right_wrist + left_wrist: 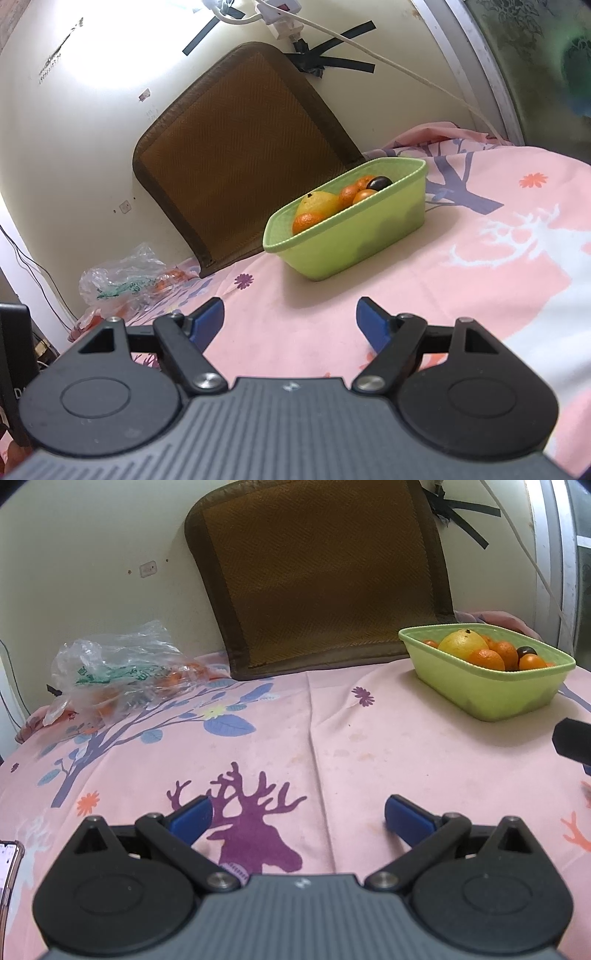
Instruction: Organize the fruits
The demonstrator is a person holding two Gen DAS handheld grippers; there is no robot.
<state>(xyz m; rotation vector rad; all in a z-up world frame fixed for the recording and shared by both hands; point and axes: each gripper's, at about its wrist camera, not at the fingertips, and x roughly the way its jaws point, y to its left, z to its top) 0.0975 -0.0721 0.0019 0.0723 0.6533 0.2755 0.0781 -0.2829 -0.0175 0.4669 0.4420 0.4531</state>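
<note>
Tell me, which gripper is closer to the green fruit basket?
Right, probably. The right gripper faces the green basket just ahead of its open fingers. The left gripper sits farther back, with the basket off to its right.

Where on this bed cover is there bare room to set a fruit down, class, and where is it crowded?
Free: the wide pink stretch between the plastic bag and the green basket, in front of the brown mat, reaching to the open left gripper. Also the cloth between the basket and the open right gripper. Crowded: the basket, full of oranges, and the bag's corner.
</note>
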